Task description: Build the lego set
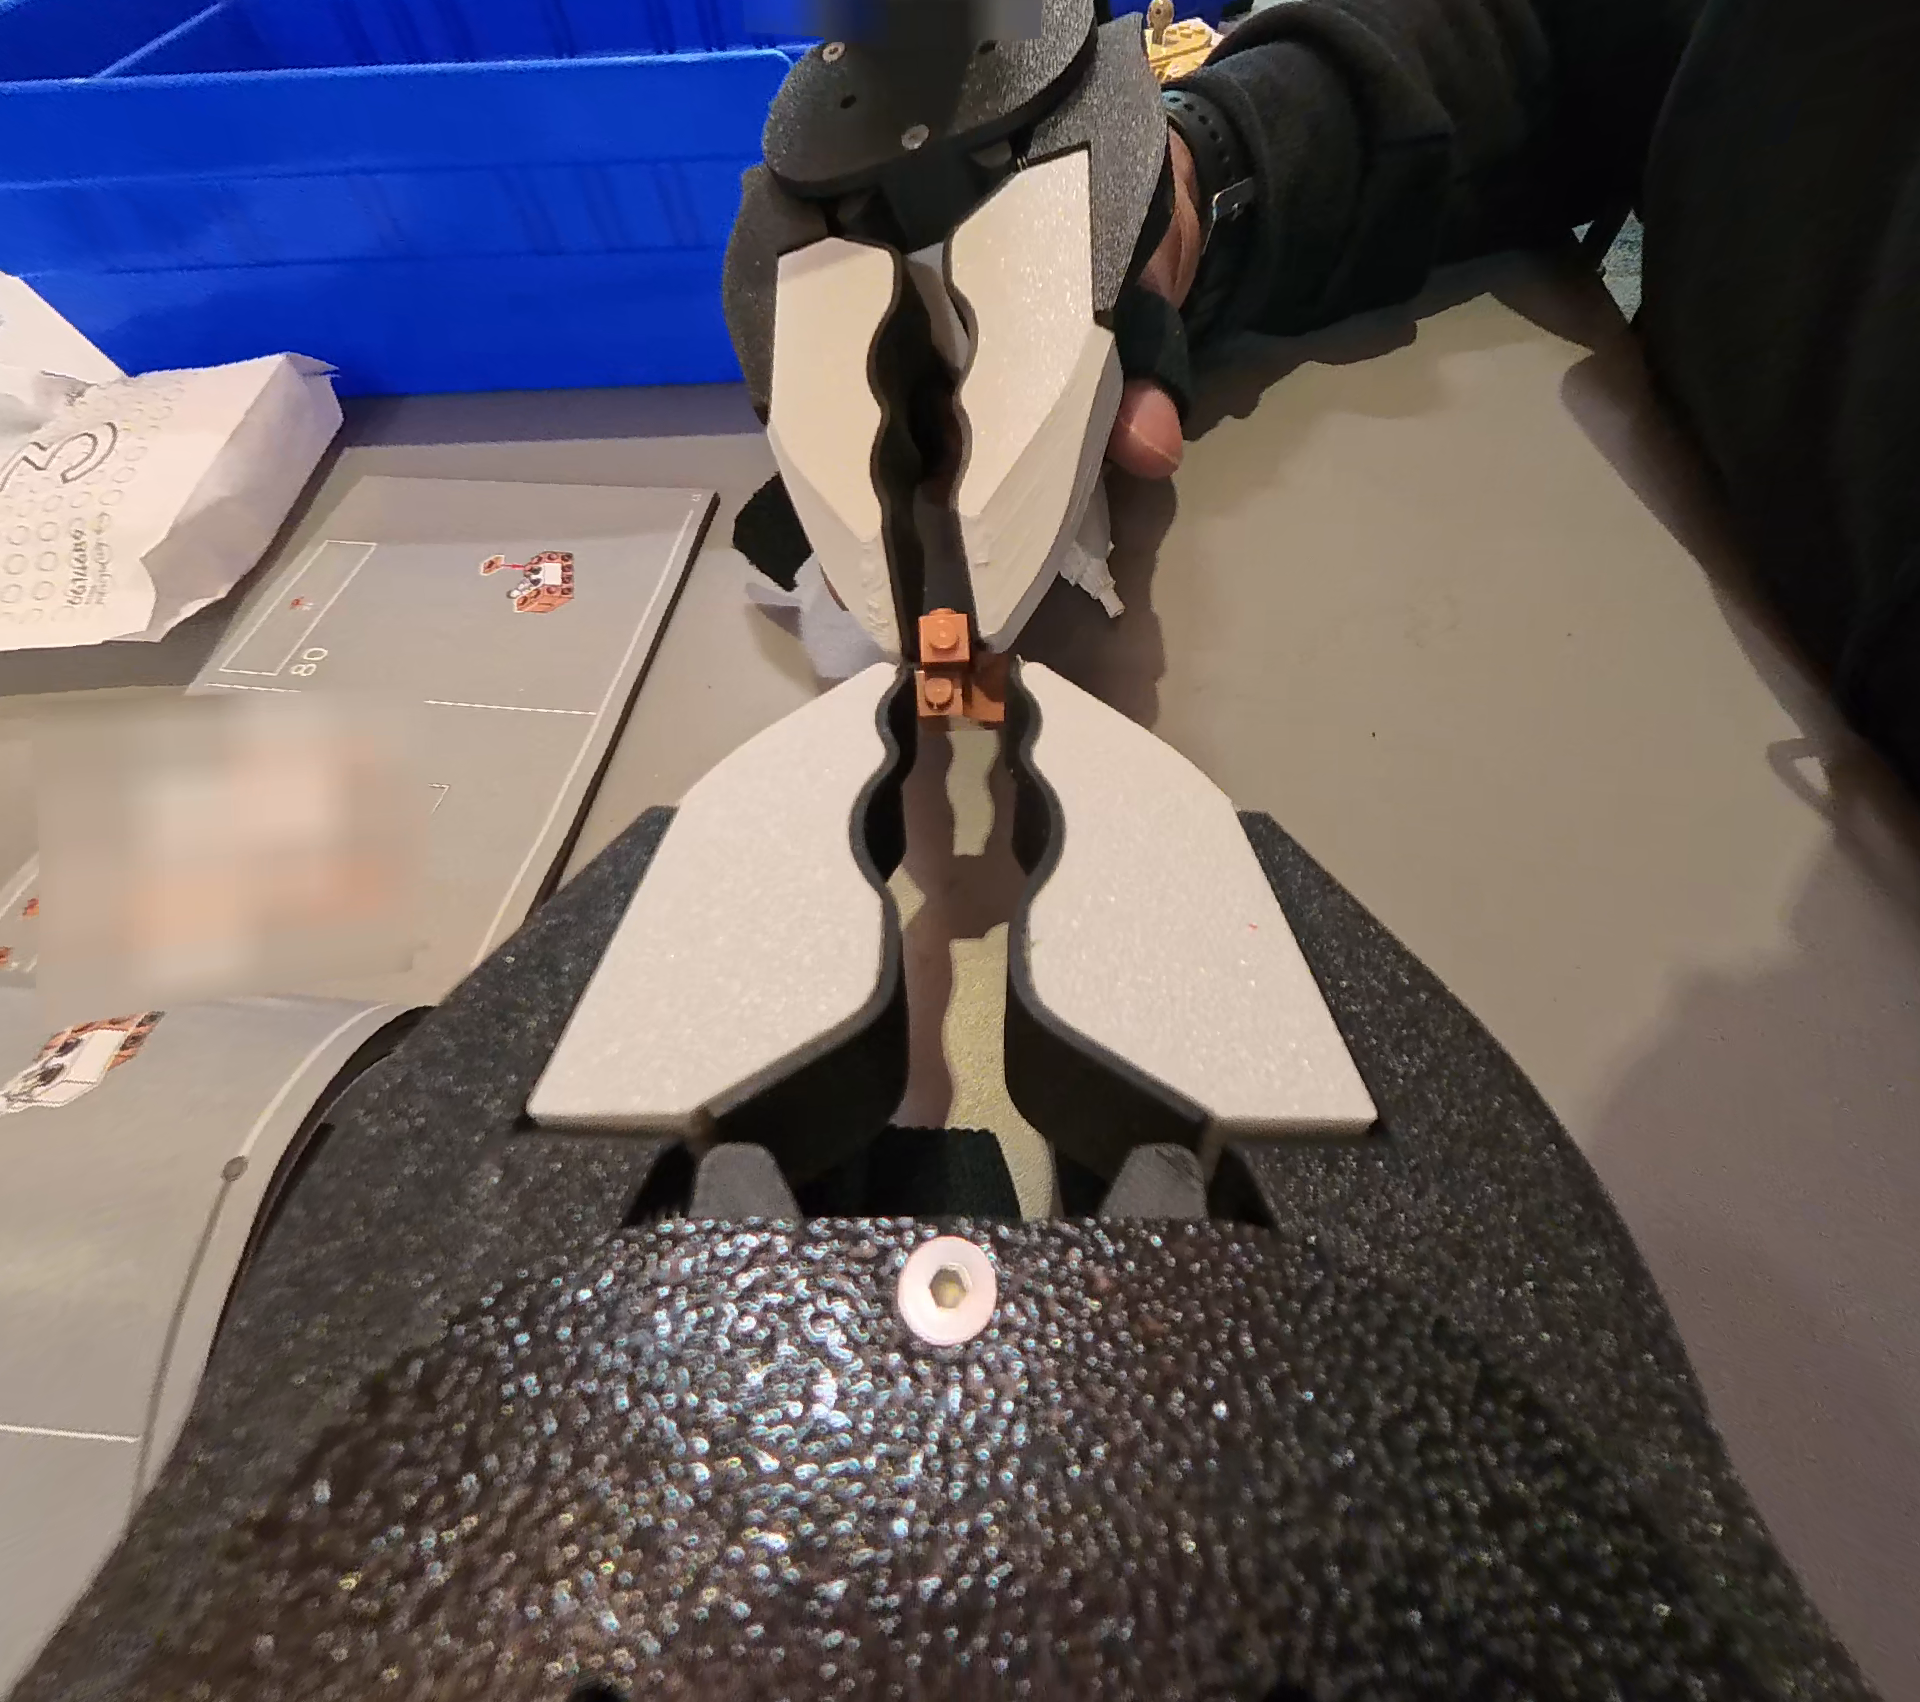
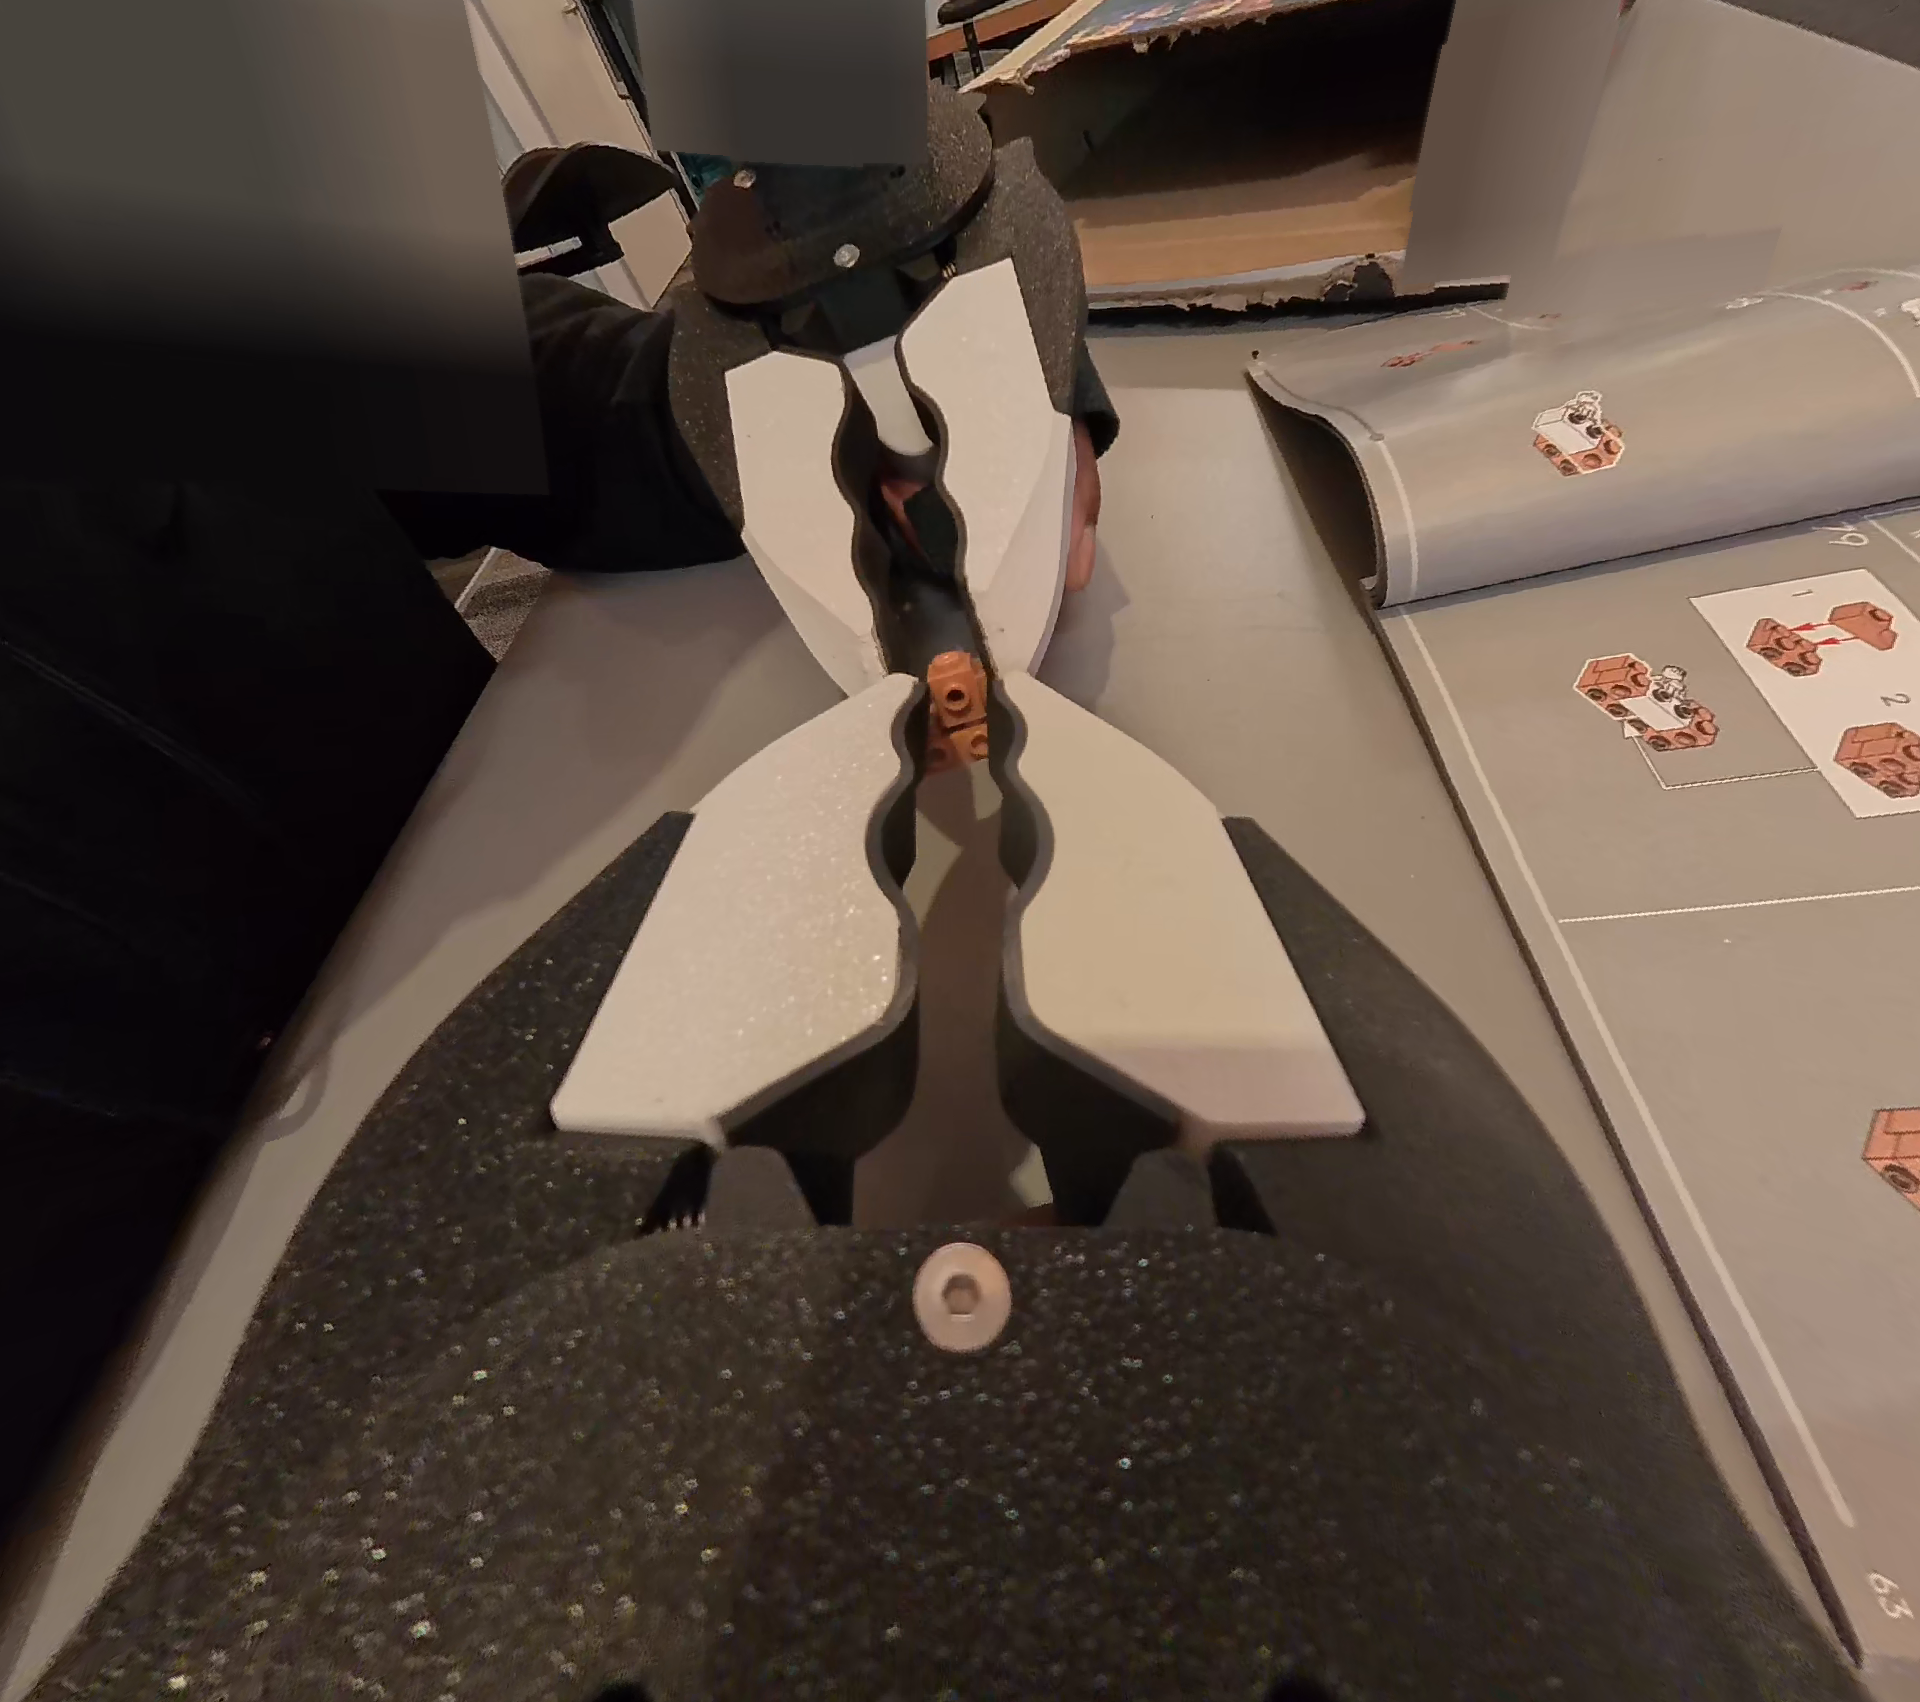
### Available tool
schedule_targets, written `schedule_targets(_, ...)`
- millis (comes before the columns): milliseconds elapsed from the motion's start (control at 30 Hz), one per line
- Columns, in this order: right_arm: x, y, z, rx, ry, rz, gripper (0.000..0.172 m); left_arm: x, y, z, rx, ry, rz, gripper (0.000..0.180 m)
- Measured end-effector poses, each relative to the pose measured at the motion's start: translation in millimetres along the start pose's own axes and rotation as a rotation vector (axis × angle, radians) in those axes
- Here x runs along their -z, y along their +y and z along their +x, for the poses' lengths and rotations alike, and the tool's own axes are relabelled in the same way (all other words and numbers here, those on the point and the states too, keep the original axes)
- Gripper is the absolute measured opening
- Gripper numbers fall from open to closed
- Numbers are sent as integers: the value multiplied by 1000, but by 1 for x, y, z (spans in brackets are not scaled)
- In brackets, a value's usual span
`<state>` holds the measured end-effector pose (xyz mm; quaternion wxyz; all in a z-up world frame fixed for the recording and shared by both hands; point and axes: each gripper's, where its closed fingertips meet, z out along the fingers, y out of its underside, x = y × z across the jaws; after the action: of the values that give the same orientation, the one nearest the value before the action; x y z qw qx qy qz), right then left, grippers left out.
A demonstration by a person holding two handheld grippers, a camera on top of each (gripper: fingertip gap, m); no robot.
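Observation:
My two grippers meet tip to tip above the grey table (image 1: 1403,717). My left gripper (image 1: 961,698) is shut on a small brown brick piece (image 1: 940,698), which sits between its white fingertips (image 1: 831,717). My right gripper (image 1: 940,639) comes from the far side and is shut on another small brown brick (image 1: 945,636) that touches the first. In the right wrist view my right gripper (image 2: 956,722) grips the nearer brown piece (image 2: 968,743). The left gripper (image 2: 951,665) holds the brown brick with a side stud (image 2: 956,688) just beyond it.
Blue bins (image 1: 364,177) stand at the back left. An open instruction booklet (image 1: 468,603) lies left of the grippers and also shows in the right wrist view (image 2: 1662,873). A crumpled paper bag (image 1: 156,489) and a torn cardboard box (image 2: 1247,198) lie nearby. A person's dark sleeve (image 1: 1507,94) holds the right gripper. My left and right fingertips are right by each other.

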<state>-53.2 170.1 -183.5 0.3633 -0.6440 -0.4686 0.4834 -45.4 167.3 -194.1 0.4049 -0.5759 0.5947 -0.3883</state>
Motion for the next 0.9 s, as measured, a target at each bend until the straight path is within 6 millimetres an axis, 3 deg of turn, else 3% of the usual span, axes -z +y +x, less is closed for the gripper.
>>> schedule_targets(900,1,-1,2,-16,6,8,12,2,1,-2,8,1,-5,16)
